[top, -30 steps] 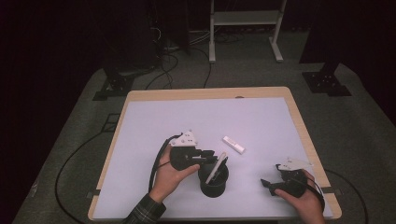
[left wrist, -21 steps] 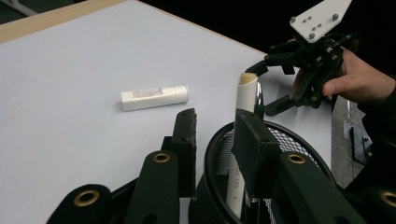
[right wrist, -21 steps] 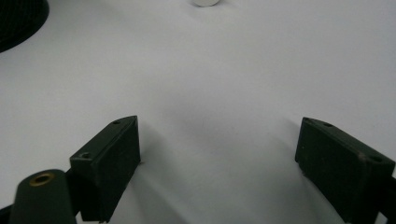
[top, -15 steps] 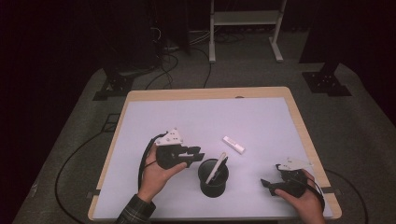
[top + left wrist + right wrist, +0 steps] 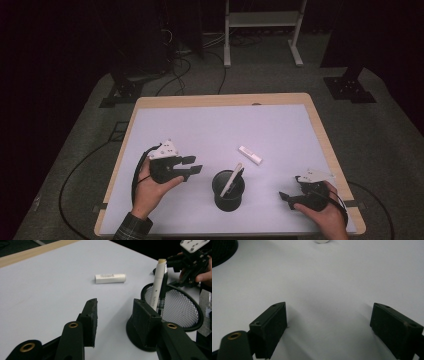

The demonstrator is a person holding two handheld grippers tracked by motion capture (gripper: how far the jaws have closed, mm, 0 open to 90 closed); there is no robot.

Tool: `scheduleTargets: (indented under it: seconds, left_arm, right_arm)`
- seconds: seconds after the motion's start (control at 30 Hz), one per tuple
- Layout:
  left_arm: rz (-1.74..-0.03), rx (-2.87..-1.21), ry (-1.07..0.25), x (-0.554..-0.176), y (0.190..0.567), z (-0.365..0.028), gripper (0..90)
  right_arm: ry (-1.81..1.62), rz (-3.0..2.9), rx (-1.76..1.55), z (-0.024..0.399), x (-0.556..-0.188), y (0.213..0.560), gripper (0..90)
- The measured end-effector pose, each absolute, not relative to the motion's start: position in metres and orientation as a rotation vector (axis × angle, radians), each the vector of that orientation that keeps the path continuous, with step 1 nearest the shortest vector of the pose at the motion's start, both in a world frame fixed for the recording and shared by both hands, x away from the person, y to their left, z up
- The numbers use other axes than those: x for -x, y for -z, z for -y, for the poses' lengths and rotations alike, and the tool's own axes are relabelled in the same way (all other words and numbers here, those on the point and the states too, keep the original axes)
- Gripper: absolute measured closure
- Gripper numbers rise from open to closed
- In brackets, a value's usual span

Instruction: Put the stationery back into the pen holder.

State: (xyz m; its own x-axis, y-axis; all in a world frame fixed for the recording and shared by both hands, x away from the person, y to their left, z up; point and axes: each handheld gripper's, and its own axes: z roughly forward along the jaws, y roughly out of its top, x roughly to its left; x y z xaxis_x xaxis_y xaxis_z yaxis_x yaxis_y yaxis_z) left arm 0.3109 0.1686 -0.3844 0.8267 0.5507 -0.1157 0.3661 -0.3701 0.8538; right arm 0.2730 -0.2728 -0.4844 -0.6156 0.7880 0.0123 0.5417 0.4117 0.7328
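1. standing in the black mesh cup (image 5: pixel 228 191) at the lower middle of the high view, a white pen (image 5: pixel 232 180) leans against the rim with its tip poking out above it; by the look of it this one is already put away.
2. the left gripper (image 5: pixel 192 165) sits at the lower left of the high view, just left of the cup and apart from it. its jaws have just been opening, and in the left gripper view they stand apart with nothing between them, only bare table.
3. a short white tube (image 5: pixel 250 154) lies flat on the white table (image 5: pixel 210 130), up and to the right of the cup and well clear of both grippers. in the left gripper view it shows at the upper middle (image 5: pixel 110 278), beyond the jaws.
4. the right gripper (image 5: pixel 287 196) rests at the lower right of the high view, near the table's front edge; in the right gripper view its jaws stand wide over bare table, holding nothing.
5. as a judgement: one item is in the cup and one is left. the tube has yet to be picked up and dropped in, and neither gripper is on it yet.
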Motion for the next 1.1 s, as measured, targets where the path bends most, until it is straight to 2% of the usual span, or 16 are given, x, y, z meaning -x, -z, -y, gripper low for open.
scheduleTargets:
  seconds: [0.2,0.7,0.87,1.1]
  left_arm:
    - [-0.707,-2.026,-0.289,-0.309,0.394,-0.182,46.9]
    - [-0.895,-2.156,-0.387,-0.298,0.44,-0.225,19.4]
    - [-0.94,-2.176,-0.435,-0.295,0.45,-0.239,17.3]
    - [-1.017,-2.182,-0.461,-0.291,0.461,-0.25,10.4]
  right_arm:
    - [-1.022,-2.338,-1.144,0.272,-0.273,0.484,12.9]
    - [-1.028,-2.339,-1.156,0.273,-0.274,0.484,13.1]
    - [-1.031,-2.336,-1.157,0.273,-0.274,0.484,13.6]
    - [-1.028,-2.334,-1.189,0.274,-0.277,0.48,23.3]
